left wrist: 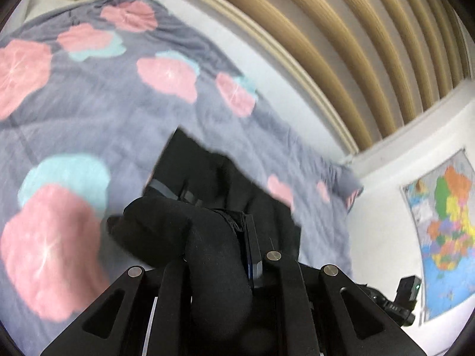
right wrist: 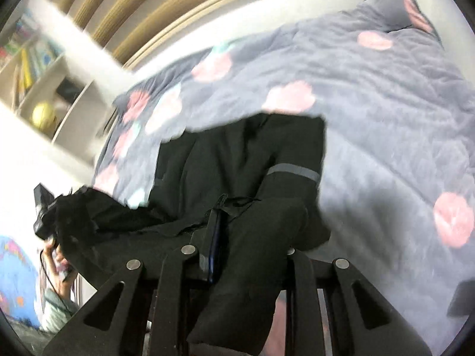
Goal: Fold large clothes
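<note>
Gripping tight on both sides: the left gripper point(left wrist: 234, 237) is clamping a thick bunched fold of the black garment point(left wrist: 207, 178), its fingers pressed together with cloth wedged between them and spilling back over the gripper body. The right gripper point(right wrist: 237, 231) is doing the same, closed down on another wad of the black garment point(right wrist: 237, 154), with a rolled lump of fabric bulging out on its right side. The garment is hanging between the two grippers and trailing forward onto the bed; a grey band point(right wrist: 292, 172) is showing across one of its panels in the right wrist view, and a similar grey stripe point(left wrist: 161, 188) is peeking out in the left wrist view. Underneath, the grey bedspread point(left wrist: 104, 112) with pink and pale blue blotches is covering the bed, and both views are smeared with blur. Along the far side of the bed, tan curtains point(left wrist: 341, 44) are hanging in long folds. A coloured map point(left wrist: 445, 231) is pinned on the white wall at the right of the left wrist view. In the right wrist view, a white shelf point(right wrist: 59, 95) is holding books and a yellow ball point(right wrist: 44, 115), and the person's hand point(right wrist: 59, 261) is showing low on the left beside the other gripper.
</note>
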Action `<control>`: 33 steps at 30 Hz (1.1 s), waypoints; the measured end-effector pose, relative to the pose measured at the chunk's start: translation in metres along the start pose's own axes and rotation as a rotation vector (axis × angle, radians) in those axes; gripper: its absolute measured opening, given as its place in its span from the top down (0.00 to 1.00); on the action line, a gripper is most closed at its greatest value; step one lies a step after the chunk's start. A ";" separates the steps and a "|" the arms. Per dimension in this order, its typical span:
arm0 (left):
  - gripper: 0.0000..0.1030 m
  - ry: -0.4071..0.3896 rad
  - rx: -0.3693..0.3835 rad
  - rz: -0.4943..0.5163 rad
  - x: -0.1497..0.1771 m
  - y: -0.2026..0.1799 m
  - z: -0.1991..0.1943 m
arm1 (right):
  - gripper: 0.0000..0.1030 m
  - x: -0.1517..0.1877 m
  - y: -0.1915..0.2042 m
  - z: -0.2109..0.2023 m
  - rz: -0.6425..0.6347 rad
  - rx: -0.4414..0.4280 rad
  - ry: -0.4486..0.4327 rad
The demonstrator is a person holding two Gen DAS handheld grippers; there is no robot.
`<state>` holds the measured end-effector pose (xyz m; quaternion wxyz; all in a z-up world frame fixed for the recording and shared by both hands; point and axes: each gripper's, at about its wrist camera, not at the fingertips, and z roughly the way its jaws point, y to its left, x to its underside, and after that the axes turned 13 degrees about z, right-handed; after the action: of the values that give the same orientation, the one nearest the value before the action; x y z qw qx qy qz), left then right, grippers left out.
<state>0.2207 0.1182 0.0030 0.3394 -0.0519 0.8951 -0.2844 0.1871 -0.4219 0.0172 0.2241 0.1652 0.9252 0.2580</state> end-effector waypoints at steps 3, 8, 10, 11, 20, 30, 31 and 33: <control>0.86 -0.016 -0.012 0.002 -0.034 -0.006 0.030 | 0.75 -0.038 -0.007 0.018 0.041 0.010 -0.014; 0.86 0.020 -0.055 0.010 -0.083 -0.004 0.101 | 0.75 -0.093 -0.016 0.061 0.091 0.040 0.009; 0.85 0.052 -0.072 0.004 -0.093 0.003 0.133 | 0.75 -0.111 -0.025 0.087 0.120 0.060 0.032; 0.85 0.078 -0.094 0.004 -0.098 0.007 0.154 | 0.74 -0.119 -0.029 0.105 0.127 0.081 0.046; 0.81 0.400 -0.201 -0.064 -0.070 0.074 0.310 | 0.69 -0.142 -0.069 0.240 0.247 0.242 0.214; 0.74 0.330 -0.062 0.007 -0.088 0.067 0.252 | 0.68 -0.147 -0.084 0.184 0.317 0.129 0.155; 0.71 0.310 -0.049 0.015 -0.094 0.065 0.242 | 0.67 -0.147 -0.083 0.176 0.322 0.113 0.154; 0.67 0.256 0.018 0.003 -0.104 0.061 0.209 | 0.66 -0.145 -0.079 0.162 0.324 0.091 0.151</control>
<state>0.4396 0.0994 -0.0971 0.2231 -0.0108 0.9286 -0.2962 0.3758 -0.4823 -0.1028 0.1018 0.3021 0.9114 0.2602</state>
